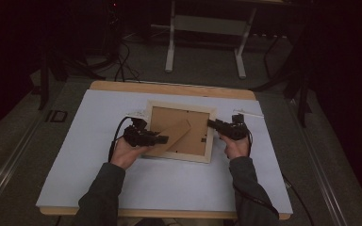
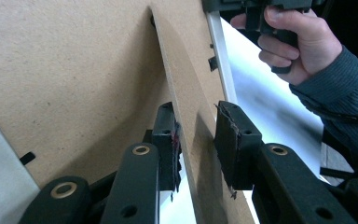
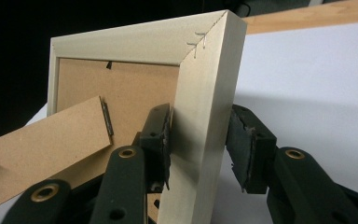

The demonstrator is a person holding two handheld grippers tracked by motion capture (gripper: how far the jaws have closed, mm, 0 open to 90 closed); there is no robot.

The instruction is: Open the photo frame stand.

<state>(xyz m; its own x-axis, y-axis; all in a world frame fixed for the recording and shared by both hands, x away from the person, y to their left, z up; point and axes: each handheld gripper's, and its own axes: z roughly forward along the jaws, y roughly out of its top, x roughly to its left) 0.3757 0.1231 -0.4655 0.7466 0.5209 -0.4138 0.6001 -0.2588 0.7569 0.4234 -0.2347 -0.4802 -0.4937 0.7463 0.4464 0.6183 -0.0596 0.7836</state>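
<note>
Pale frame (image 1: 181, 132) face-down, stand (image 1: 176, 134) raised

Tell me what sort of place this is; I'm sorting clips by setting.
Probably a lab or recording workroom, not a home: a white-covered table stands on grey carpet, cables trail across the floor, and the white legs of another stand rise behind. The surroundings are dark.

Both grippers are black. The left gripper (image 2: 196, 140) has two flat jaw arms with brass-coloured rings around the pivot holes and smaller plain holes below them. Its pads (image 2: 170, 149) are dark blocks with frayed edges and a little red on one. The right gripper (image 3: 198, 140) has the same build. A black cable (image 1: 114, 136) trails from the left gripper. The person wears dark grey ribbed sleeves (image 2: 342, 100).
</note>
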